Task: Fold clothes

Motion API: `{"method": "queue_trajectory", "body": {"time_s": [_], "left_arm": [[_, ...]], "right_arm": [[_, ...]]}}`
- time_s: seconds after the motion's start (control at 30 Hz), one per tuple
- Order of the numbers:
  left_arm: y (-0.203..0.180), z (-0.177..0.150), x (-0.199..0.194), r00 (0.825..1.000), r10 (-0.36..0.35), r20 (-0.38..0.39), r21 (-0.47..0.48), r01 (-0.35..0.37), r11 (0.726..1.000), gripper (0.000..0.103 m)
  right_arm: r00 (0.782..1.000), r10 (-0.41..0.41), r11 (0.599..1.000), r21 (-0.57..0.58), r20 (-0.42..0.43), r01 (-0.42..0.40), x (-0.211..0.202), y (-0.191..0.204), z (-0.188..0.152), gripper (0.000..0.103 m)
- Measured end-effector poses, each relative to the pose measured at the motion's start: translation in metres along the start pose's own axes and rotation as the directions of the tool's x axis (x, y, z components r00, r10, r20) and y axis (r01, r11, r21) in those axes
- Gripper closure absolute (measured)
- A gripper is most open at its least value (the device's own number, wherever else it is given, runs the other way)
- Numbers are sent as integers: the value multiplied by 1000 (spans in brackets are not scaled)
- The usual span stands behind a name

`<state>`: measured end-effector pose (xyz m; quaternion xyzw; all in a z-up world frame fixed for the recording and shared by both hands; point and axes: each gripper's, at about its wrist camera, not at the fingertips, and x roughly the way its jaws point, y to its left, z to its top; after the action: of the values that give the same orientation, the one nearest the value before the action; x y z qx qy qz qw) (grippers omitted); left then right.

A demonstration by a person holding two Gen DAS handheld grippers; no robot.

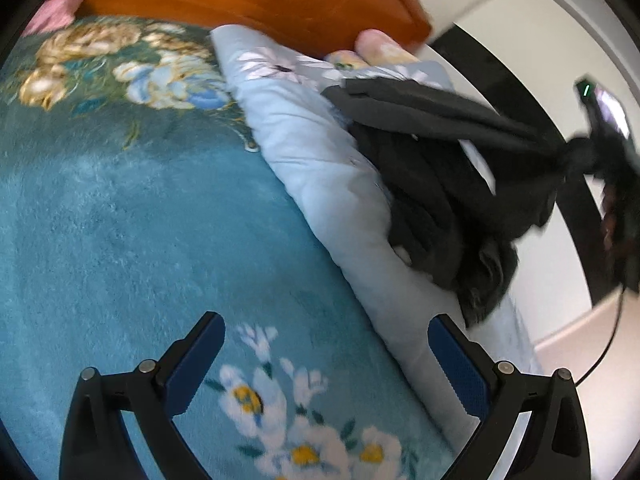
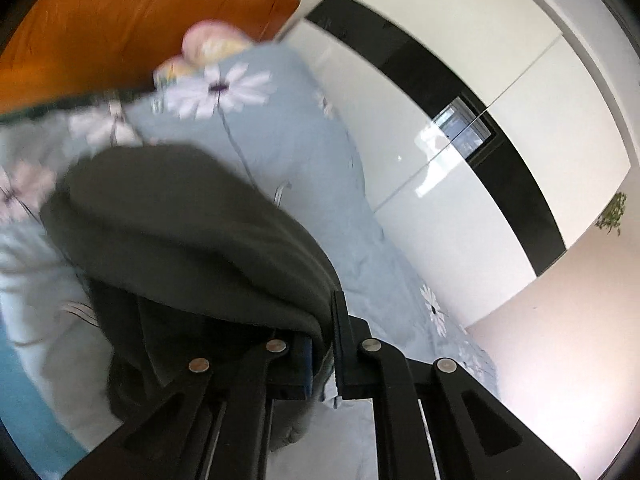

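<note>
Dark garment pinched at one edge between closed fingers of right gripper, lifted, rest trailing onto pale blue floral quilt. Left gripper fingers spread wide, holding nothing, above teal floral blanket. Orange wooden headboard behind.

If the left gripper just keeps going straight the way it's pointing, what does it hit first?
Most likely the teal floral blanket. The left gripper is open and empty, aimed along it. The pale blue quilt with the dark garment lies off to the right of that line, though depth is uncertain.
</note>
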<state>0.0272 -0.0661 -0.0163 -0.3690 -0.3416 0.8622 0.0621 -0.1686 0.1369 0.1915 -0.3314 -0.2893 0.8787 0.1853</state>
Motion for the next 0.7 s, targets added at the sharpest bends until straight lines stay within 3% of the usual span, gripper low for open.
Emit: {"method": "queue_trajectory", "body": {"time_s": [0.3, 0.57, 0.7], "left_arm": [[-15, -16, -48, 1000, 8, 1, 65, -8, 998, 0], [-33, -44, -100, 1000, 30, 9, 153, -31, 988, 0], [-38, -50, -116, 999, 38, 5, 157, -39, 987, 0]], "right_arm": [[977, 149, 985, 64, 152, -160, -126, -88, -51, 96], [960, 235, 950, 172, 154, -260, -189, -166, -152, 95], [957, 239, 948, 173, 165, -266, -228, -199, -206, 95]]}}
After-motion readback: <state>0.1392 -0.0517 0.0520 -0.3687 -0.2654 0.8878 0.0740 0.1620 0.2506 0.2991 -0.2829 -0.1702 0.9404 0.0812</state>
